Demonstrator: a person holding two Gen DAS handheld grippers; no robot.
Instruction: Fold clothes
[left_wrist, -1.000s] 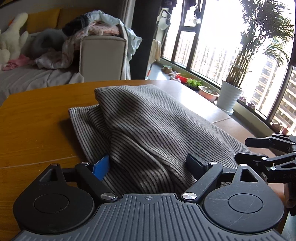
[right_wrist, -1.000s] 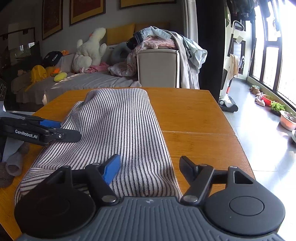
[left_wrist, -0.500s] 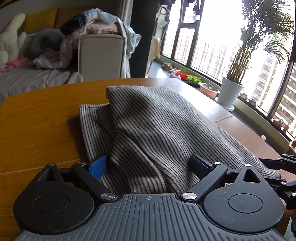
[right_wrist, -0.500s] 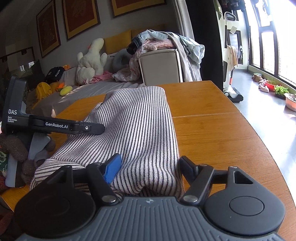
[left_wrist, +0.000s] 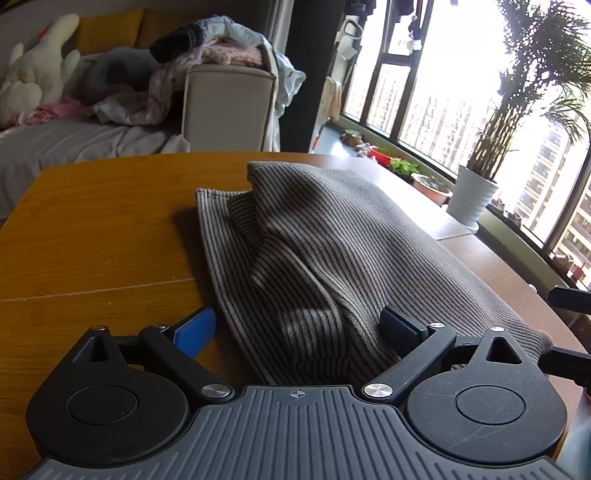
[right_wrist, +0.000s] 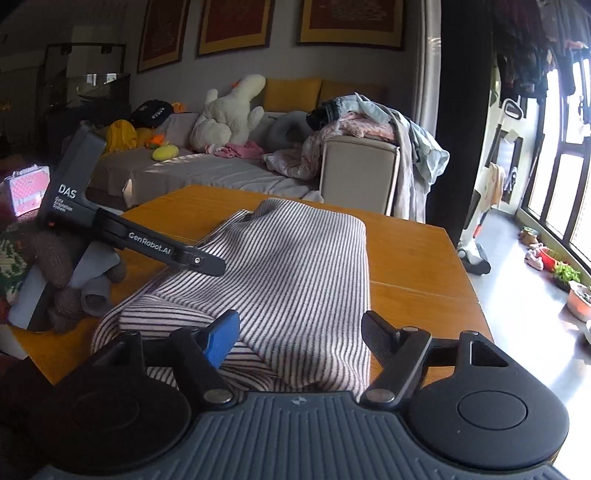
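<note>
garment: lying folded on table, just ahead of both grippers | left gripper: jaws just widening, gripping nothing | right gripper: opening, straddling near hem | handling: looking soft, light, limp; pinching near corners is seeming best

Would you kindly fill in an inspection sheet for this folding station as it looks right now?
Surface: wooden table, a seam running across it.
Job's things: striped garment lying folded in a long strip, a looser layer bunched at the near end.
Clutter: brown knitted item at the table's edge.
Grippers: left gripper open, jaws just widened, straddling the garment's near edge; right gripper open over the garment's end, pads not pressing.
Cables: nothing seen.
Surroundings: sofa with plush toy, clothes heaped on a chair, potted palm by the windows.
</note>
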